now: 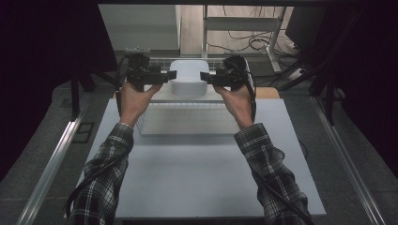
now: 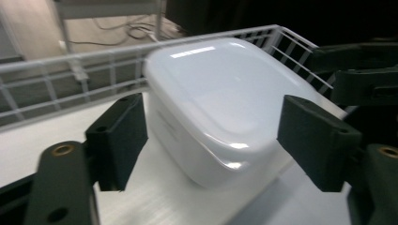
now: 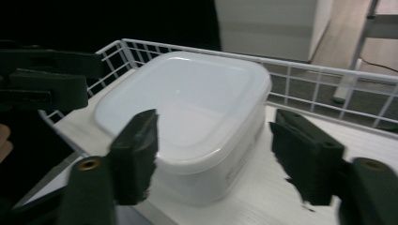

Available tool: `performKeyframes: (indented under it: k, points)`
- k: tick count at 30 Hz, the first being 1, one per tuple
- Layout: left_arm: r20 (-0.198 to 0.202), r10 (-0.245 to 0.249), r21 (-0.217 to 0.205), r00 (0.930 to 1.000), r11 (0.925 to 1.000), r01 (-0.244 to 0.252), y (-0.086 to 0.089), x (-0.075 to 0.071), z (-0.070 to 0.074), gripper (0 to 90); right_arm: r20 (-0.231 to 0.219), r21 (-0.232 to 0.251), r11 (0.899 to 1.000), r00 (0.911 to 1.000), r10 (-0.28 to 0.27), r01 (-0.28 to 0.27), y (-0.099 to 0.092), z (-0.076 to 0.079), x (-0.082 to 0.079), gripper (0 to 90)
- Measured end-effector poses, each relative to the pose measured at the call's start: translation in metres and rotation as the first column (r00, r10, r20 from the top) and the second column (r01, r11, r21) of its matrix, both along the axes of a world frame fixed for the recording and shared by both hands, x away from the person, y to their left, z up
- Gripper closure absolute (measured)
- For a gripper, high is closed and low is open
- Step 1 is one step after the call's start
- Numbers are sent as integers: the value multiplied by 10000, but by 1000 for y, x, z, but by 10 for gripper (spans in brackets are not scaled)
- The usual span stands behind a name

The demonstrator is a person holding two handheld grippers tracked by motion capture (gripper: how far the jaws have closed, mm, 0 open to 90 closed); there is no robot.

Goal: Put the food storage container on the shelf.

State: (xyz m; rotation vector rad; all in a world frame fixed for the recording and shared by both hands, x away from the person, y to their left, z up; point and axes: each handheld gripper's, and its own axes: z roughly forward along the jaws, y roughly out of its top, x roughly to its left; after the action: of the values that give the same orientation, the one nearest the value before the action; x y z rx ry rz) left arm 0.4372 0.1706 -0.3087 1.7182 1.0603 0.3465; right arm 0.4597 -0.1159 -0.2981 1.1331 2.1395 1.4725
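Both forearms, in plaid sleeves (image 1: 270,164), enter from the near edge of the table (image 1: 197,173) and reach forward, roughly parallel and well apart. Each hand is raised at the wrist, palm turned inward, gripping its tool from below.

The left hand (image 1: 133,98) holds the left gripper (image 1: 172,75) level, jaws pointing right toward the middle. The right hand (image 1: 237,101) holds the right gripper (image 1: 204,76) level, jaws pointing left. The two face each other across the box (image 1: 188,77).

Left gripper (image 2: 211,140): jaws spread wide, one either side of the box's near corner, neither pad touching it. Right gripper (image 3: 213,154): jaws likewise spread, flanking a corner of the box (image 3: 187,108), with gaps visible on both sides.

The box (image 2: 216,103), white, lidded, with rounded corners, sits on a pale surface inside a white wire basket (image 1: 155,62) at the far end of the table. Basket rails (image 3: 328,84) run behind it.
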Motion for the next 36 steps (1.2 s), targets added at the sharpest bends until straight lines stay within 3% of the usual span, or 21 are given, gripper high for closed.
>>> performKeyframes:
  k: [3,8,18,36]
  points:
    - [29,-345,92,9994,9994,345,-3,-7,-3,162,50,-70,9996,9996,272,-272,-2,-5,-5,148]
    - [204,-730,256,9971,9970,724,-5,-19,-7,90,178,-575,9971,9985,514,-503,-3,-13,-16,62]
    - [512,-1104,848,9926,9908,1058,-7,-37,-21,51,318,-1030,9906,9951,939,-902,-3,-23,-31,24]
    - [558,-1385,876,9888,9872,1333,-6,-65,-48,42,377,-1648,9783,9903,1336,-1257,-12,-42,-54,20]
